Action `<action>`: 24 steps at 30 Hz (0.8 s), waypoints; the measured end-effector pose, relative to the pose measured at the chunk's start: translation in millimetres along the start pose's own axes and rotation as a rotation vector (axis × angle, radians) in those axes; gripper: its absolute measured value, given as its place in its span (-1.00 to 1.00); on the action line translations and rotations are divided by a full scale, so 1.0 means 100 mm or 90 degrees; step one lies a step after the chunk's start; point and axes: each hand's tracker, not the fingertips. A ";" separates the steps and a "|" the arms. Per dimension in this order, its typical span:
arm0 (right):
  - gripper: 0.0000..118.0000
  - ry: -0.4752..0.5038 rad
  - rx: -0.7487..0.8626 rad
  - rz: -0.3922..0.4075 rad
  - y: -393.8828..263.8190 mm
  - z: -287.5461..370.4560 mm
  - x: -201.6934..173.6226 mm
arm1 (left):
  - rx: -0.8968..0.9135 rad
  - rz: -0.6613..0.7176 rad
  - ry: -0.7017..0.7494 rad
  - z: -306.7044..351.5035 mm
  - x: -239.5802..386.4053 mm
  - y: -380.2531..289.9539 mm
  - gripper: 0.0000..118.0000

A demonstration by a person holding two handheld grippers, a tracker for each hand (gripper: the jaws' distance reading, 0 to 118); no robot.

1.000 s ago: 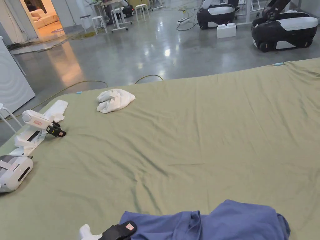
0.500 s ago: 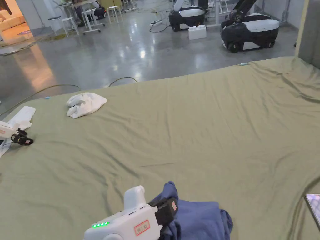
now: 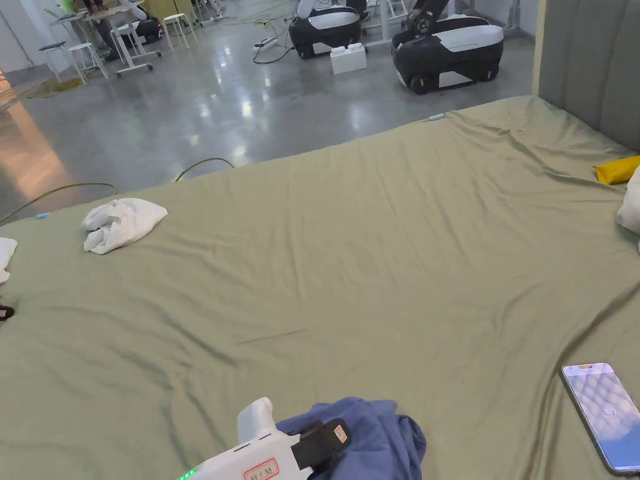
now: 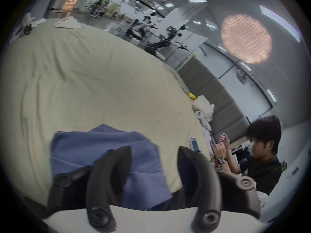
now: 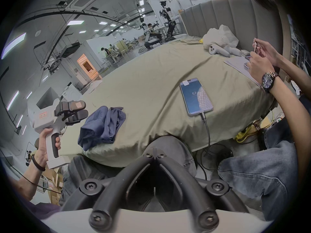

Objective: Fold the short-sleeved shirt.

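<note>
Shirt (image 3: pixel 369 437), blue and short-sleeved, is lying crumpled in a heap on the green bed sheet (image 3: pixel 375 262), close to the near edge of the bed. In the right gripper view the heap (image 5: pixel 102 125) is spilling slightly over that edge.

Left tool (image 4: pixel 154 154) is hovering just over the shirt with its jaws standing well apart (nothing between them); fabric (image 4: pixel 104 152) is showing behind the left jaw. The head view is catching its white body at the bottom edge, black tip (image 3: pixel 322 440) pointing at the heap. A hand (image 5: pixel 47 145) is gripping its handle beside the bed.

Right tool (image 5: pixel 154 154) is sitting below the bed edge, well apart from the shirt, its jaws meeting at the tips and clamping nothing.

Phone (image 3: pixel 600 415) is lying face up on the sheet to the right of the shirt, cable plugged in. White cloth (image 3: pixel 122 224) is resting bunched near the far left. Another person (image 4: pixel 262 156) is sitting at the right side of the bed.
</note>
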 end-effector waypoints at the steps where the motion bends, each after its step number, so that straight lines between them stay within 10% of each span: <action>1: -1.00 0.000 -0.003 0.000 0.00 -0.02 -0.01 | -0.026 0.000 -0.026 -0.13 0.01 -0.07 -0.75; 5: -1.00 0.007 -0.021 0.004 0.03 -0.09 -0.16 | -0.152 -0.079 0.095 -0.80 0.19 -0.33 -0.91; 11: -1.00 0.090 -0.070 0.128 0.26 -0.57 -0.62 | -0.054 -0.094 0.014 0.04 0.32 -0.15 -0.97; 13: -1.00 0.140 -0.077 0.166 0.46 -0.86 -0.92 | -0.019 -0.120 0.023 0.43 0.28 -0.12 -0.62; 16: -1.00 0.177 -0.089 0.241 0.72 -1.32 -1.42 | 0.046 -0.098 0.048 0.90 0.10 -0.10 0.49; 24: -1.00 0.030 -0.253 0.303 0.72 -2.69 -1.66 | 0.066 0.113 -0.023 1.24 -0.76 -0.02 0.51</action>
